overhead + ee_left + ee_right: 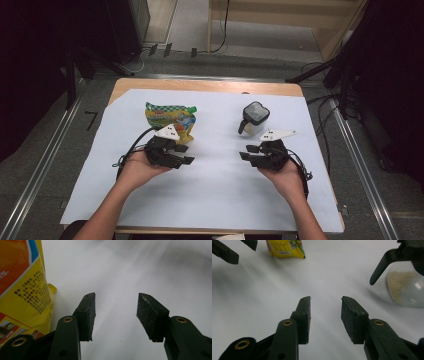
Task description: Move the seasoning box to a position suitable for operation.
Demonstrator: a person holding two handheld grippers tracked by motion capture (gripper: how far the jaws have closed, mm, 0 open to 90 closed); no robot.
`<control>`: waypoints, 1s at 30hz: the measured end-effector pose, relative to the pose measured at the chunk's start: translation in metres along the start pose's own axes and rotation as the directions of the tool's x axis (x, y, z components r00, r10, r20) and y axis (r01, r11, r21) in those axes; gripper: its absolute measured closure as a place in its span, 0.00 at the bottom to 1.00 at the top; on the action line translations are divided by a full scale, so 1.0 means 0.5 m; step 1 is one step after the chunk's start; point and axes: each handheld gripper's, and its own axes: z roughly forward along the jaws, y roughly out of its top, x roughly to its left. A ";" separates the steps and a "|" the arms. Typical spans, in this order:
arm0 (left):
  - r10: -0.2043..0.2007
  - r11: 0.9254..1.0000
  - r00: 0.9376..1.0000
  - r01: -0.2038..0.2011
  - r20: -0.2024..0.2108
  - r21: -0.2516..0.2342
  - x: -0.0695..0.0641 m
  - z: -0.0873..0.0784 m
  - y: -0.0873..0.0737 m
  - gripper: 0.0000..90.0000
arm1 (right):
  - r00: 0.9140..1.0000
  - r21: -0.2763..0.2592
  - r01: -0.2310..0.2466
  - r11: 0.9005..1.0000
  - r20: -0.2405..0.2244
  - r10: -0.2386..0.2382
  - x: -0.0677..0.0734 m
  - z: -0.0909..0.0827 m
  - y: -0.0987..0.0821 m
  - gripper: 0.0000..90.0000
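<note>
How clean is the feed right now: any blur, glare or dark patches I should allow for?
High view: white sheet evenly lit, surroundings nearly black, picture soft. Left gripper view: pads sharp, far sheet smeared into streaks, yellow snack bag print readable. Right gripper view: left gripper up top is dim, glass jar slightly soft with a small highlight, right gripper open.

Bright white sheet (210, 190), dark room edges. Soft shadows under jaws. Far part blurry in both gripper views. Close yellow bag (22, 290) sharp. Shiny spot on jar (409, 287).
</note>
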 end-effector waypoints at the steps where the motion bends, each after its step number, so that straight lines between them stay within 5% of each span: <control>1: 0.000 1.000 1.000 0.000 0.000 0.000 0.000 0.000 0.000 0.55 | 1.000 0.000 0.000 1.000 0.000 0.000 0.000 0.000 0.000 0.67; 15: -0.017 1.000 1.000 0.017 0.024 -0.014 -0.006 -0.007 0.001 0.49 | 0.996 -0.012 0.078 0.997 -0.031 -0.078 -0.001 0.011 -0.009 0.62; 30: -0.001 1.000 1.000 0.001 0.023 -0.004 -0.010 -0.002 0.001 0.48 | 0.997 0.003 0.067 0.998 -0.034 -0.067 -0.005 0.015 -0.013 0.57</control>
